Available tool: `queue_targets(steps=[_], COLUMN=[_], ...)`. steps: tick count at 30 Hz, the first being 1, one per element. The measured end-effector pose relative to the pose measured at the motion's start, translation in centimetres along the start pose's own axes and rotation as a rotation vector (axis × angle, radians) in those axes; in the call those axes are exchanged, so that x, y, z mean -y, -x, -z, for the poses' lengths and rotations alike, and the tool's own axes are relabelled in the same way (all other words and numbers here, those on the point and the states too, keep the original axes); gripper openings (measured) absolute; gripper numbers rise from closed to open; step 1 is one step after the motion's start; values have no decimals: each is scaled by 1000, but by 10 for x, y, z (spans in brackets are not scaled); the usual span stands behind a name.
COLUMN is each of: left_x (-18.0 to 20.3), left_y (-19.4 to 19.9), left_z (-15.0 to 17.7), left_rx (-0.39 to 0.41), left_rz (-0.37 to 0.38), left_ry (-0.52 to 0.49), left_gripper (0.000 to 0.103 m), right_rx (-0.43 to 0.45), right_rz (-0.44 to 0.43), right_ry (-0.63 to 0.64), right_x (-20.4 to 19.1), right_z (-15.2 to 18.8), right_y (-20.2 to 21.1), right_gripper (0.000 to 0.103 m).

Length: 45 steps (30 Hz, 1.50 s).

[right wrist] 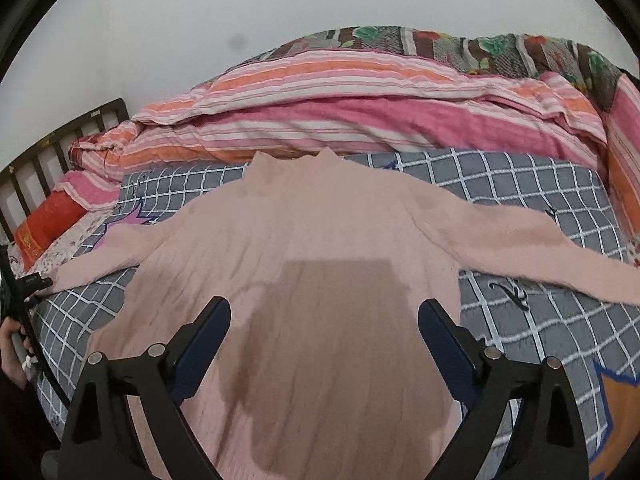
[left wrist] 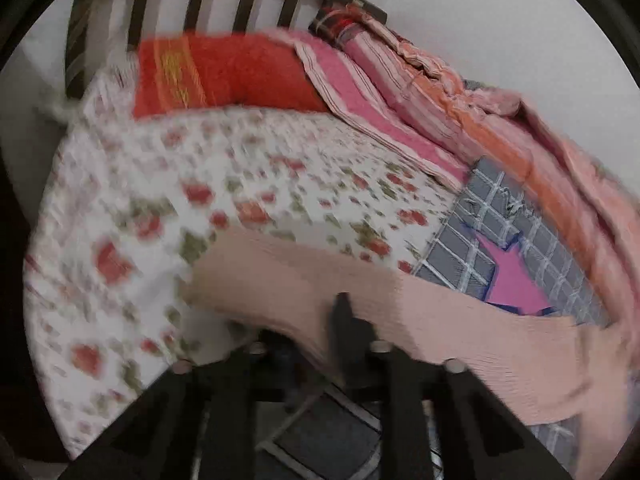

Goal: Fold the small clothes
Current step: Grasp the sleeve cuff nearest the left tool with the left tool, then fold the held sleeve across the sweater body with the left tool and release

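Note:
A pale pink knit sweater [right wrist: 320, 220] lies flat, neck away from me, on a grey checked blanket [right wrist: 540, 320], both sleeves spread out to the sides. My right gripper [right wrist: 324, 308] hovers over the sweater's lower body, open, its fingers wide apart with nothing between them. My left gripper [left wrist: 342, 300] is shut on the end of the left sleeve [left wrist: 288, 272]; the fabric drapes over one finger and hides it. In the right wrist view the left gripper [right wrist: 42, 281] shows at the far left, at the sleeve's tip.
A rolled striped pink and orange duvet [right wrist: 360, 120] runs along the wall behind the sweater. A red pillow [left wrist: 224, 76] leans against the dark slatted headboard [left wrist: 196, 0]. A floral sheet [left wrist: 200, 184] covers the bed left of the blanket. A person's hand [right wrist: 12, 344] holds the left gripper.

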<state>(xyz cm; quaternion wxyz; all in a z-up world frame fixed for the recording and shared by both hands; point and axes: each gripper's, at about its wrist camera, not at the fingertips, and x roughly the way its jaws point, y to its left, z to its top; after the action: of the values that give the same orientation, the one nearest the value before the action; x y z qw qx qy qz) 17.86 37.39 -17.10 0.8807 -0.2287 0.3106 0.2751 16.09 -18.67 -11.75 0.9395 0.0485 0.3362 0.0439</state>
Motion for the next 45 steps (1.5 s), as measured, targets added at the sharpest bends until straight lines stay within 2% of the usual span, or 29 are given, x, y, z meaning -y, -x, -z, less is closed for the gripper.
queue_targets(steps=[3,6,11,15,17,19,23,29,32,34,36,37,38,39,40,41,42,45], left_x=[23,60,150,233,274,315,389,461,478,481,478,477,473,464,457,443,429,381], left_y=[22,47,84,110,121,129,146,153,145,139,137,138,141,145,148,152,155,155], left_z=[-10,-19,-20,-3,9,24,67,144,179,190,192,191,189,185,181,175,169,154], left_rx=[50,86,128,146,153,153,134,47,-22,-76,-134,-149,-150,-138,-120,-86,-49,14], left_rz=[43,131,271,364,404,442,519,611,651,688,757,786,791,769,755,748,730,598], left_ry=[-56,-104,-228,-348,-405,-467,-569,-678,-712,-704,-663,-647,-645,-652,-650,-636,-615,-603], left_gripper=[7,7,7,7,7,7,7,7,7,8,9,14,30,40,62,72,73,73], right_rx=[18,14,32,69,93,78,76,94,83,75,70,71,72,72,72,70,66,53], right_rz=[-18,-34,-43,-5,-10,34,41,92,115,114,106,102,99,93,81,70,57,18], right_ry=[-29,-60,-106,-100,-90,-114,-160,-181,-198,-217,-230,-234,-234,-236,-238,-241,-243,-238], right_x=[10,22,49,71,86,103,126,152,162,167,171,171,170,168,166,164,160,146], right_z=[3,1,1,6,11,13,14,15,13,12,10,9,9,8,7,6,5,0], right_y=[2,2,16,29,33,33,38,46,41,37,35,34,34,33,32,30,28,20], right_gripper=[94,94,94,94,94,94,94,94,94,94,94,94,94,94,94,94,94,94])
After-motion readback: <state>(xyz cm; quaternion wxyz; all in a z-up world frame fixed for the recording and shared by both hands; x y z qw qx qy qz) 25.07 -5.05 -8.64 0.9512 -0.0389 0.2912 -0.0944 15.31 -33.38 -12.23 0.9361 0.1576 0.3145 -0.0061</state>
